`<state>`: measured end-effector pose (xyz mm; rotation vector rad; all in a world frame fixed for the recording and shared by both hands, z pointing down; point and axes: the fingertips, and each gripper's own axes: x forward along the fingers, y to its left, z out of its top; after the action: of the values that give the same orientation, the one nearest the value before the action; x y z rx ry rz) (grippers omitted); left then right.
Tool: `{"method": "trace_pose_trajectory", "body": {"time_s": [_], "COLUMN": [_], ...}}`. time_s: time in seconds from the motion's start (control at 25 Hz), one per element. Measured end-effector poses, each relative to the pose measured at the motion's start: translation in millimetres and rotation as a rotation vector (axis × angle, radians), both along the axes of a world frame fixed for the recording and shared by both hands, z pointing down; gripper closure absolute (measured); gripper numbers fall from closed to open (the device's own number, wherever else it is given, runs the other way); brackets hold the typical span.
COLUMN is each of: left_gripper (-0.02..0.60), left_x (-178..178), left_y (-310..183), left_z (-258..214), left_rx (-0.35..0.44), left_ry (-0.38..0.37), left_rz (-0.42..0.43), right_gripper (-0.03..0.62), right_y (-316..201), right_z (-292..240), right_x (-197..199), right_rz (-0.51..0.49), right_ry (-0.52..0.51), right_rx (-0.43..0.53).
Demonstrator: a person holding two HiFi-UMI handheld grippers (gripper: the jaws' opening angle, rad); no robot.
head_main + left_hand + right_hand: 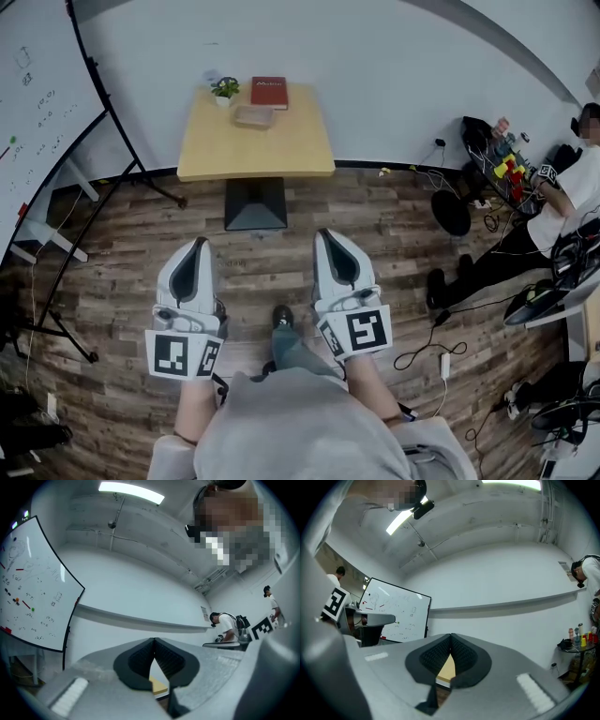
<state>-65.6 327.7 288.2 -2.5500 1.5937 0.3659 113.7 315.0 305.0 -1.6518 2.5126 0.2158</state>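
Left gripper (pixel 194 246) and right gripper (pixel 333 234) hang side by side over the floor (pixel 112 272), jaws closed tip to tip on nothing, while well ahead of them the table (pixel 202 155) carries an untouched dish (pixel 253 116), plant (pixel 224 89) and book (pixel 269 92), so seemingly no handling has begun.

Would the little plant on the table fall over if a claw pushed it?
Probably, if pushed high: the plant looks small, and its leaves seem to spread wider than its pot, so it is likely light and tippy. Pushed low, it would more likely slide on the smooth table.
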Motion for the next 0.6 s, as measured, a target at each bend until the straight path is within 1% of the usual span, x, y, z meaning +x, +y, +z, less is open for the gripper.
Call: {"method": "trace_pose_trajectory", "body": {"time_s": [0.32,0.6], "left_gripper": [0.577,0.577], "left_x": [2.5,2.9], "left_y": [-62.1,-111.5], "left_z": [-6.6,-13.0], "left_rx": [0.013,0.017], "left_ry": [-0.017,-0.018], "left_rz": [-0.002,-0.018], "right_gripper": [0.594,0.594], "right_y": [-67.5,-122.2], "right_z": [-7.9,-13.7], "right_x": [-0.7,-4.8], "right_rz": [-0.014,-0.047], "right_ry": [-0.015,-0.009], "right_rx": [0.010,0.010]}}
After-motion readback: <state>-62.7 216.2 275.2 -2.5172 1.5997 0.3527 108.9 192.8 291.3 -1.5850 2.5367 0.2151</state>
